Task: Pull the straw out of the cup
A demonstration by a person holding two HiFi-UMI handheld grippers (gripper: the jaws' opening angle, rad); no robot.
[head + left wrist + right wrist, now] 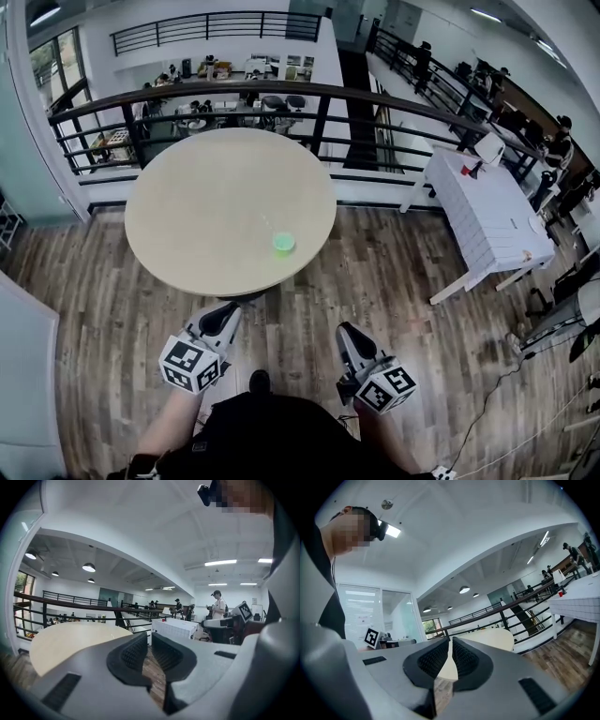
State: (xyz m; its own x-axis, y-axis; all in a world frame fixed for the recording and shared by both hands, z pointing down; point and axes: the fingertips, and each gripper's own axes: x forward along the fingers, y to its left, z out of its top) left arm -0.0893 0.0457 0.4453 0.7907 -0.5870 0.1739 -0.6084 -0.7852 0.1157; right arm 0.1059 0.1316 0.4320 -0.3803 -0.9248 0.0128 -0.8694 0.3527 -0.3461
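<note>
A small green cup [283, 244] stands on the round beige table [187, 206], near its front right edge. A thin pale straw [266, 223] seems to lean out of it up and to the left, but it is too faint to be sure. Both grippers are held low in front of the person's body, short of the table and well apart from the cup. My left gripper [228, 315] [150, 637] has its jaws together with nothing between them. My right gripper [345, 330] [451, 644] is shut and empty too. Neither gripper view shows the cup, only the table top [61, 641] [497, 639].
A dark metal railing [281, 94] runs behind the round table, above a lower floor. To the right stands a white rectangular table [487, 216] with a red cup [466, 172] on it. Wooden floor [375, 281] lies between the two tables. People stand near the far right.
</note>
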